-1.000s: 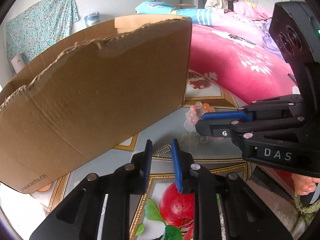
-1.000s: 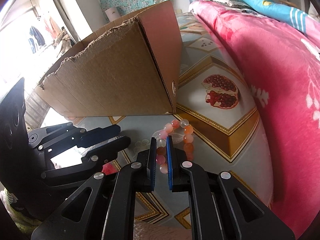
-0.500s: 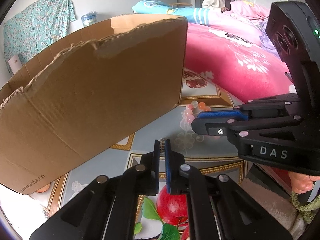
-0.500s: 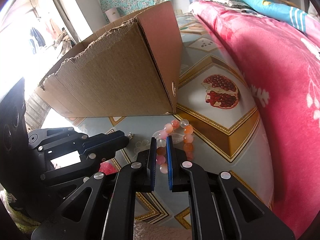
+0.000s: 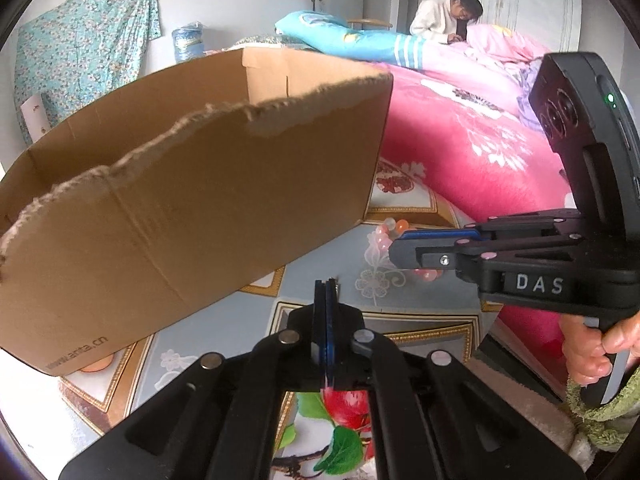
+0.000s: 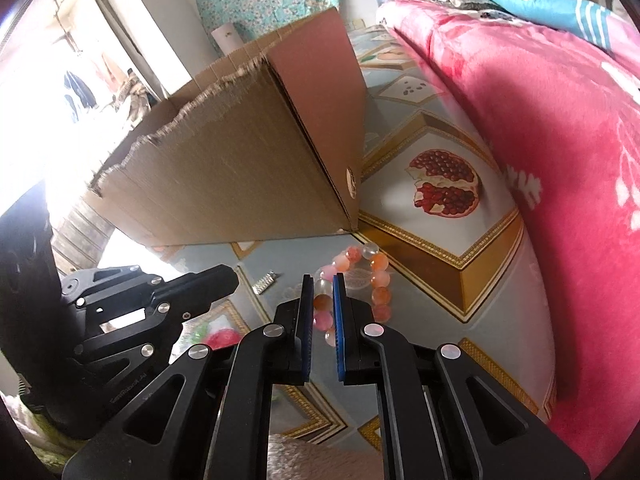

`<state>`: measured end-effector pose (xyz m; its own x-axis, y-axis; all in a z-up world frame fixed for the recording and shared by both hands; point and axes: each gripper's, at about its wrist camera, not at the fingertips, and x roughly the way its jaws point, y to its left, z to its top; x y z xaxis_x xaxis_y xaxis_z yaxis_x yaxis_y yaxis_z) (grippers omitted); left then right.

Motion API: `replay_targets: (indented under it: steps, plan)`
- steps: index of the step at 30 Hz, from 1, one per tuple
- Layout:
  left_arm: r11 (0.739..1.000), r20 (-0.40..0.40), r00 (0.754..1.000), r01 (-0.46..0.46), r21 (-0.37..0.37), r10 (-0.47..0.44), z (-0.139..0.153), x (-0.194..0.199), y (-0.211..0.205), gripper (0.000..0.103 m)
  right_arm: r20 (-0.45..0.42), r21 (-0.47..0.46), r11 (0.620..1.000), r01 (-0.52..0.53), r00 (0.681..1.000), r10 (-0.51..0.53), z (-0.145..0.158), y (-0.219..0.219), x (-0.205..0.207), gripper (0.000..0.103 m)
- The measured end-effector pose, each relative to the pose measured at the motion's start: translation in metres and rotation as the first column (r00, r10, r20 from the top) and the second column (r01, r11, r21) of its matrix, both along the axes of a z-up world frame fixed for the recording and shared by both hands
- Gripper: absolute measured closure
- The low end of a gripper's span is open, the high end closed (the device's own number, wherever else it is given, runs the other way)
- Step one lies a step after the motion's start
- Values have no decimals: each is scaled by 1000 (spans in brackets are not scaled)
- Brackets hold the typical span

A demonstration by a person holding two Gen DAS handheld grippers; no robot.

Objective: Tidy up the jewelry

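Note:
A bracelet of pink and orange beads (image 6: 376,264) lies on the printed mat, and its near side runs through the narrow gap of my right gripper (image 6: 322,280), whose blue pads are shut on those beads. In the left wrist view the right gripper (image 5: 394,246) lies across the bracelet (image 5: 390,225). My left gripper (image 5: 326,282) is shut, pad against pad. A short silver chain link (image 6: 265,282) lies on the mat just past the left gripper's tips (image 6: 230,276), apart from them. The link (image 5: 338,283) peeks out beside the pads.
A large torn-edged cardboard box (image 5: 200,220) stands open on the mat right behind both grippers (image 6: 248,168). A thick pink blanket (image 6: 560,140) banks up along the right. A person (image 5: 444,20) sits far back. A hand (image 5: 592,344) holds the right gripper's handle.
The left jaws went from open to fully shut, passing around the silver link, which now lies beside the tips. The right gripper and bracelet have not moved.

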<state>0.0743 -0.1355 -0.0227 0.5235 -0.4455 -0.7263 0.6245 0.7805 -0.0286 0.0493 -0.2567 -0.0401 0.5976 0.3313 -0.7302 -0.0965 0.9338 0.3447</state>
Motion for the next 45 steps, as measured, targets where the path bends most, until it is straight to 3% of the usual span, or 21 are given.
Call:
replay_targets:
  steps: [8,9,10,12,17,19,25,35,45]
  plan:
    - [1000,-24,1000,11,-12,-12,5,-1,5,102,12,-2,1000,14,1000,-14,6,-1,-4,96]
    - [1000,-27,1000,10,-5,-10,4,0,3,96,6,-4,1000,14,1000,-14,5,0,-4,96]
    - [1000,-31,999,16,0,-16,2,1,1,83,0,-7,1000,13,1000,-13,3,0,-4,96]
    - [999,-27,999,30,13,-30,-2,2,-4,70,-8,-9,1000,11,1000,-11,1,1,-5,96]
    - [998,-43,998,56,41,-55,-13,12,-14,70,-18,-10,1000,6,1000,-6,-3,3,-6,96]
    - [997,-42,998,52,56,-49,-16,15,-16,81,-21,-7,1000,4,1000,-5,-4,3,-5,96]
    - [991,-20,997,82,102,-80,-17,18,-24,99,-28,1,1000,2,1000,-2,-8,1,-2,96]
    - [993,-32,997,76,92,-73,-15,20,-20,99,-15,34,999,2,1000,-2,-5,-3,-2,96]
    - [999,-7,999,37,25,-36,16,5,0,99,32,113,993,12,999,-16,20,-17,-7,96]
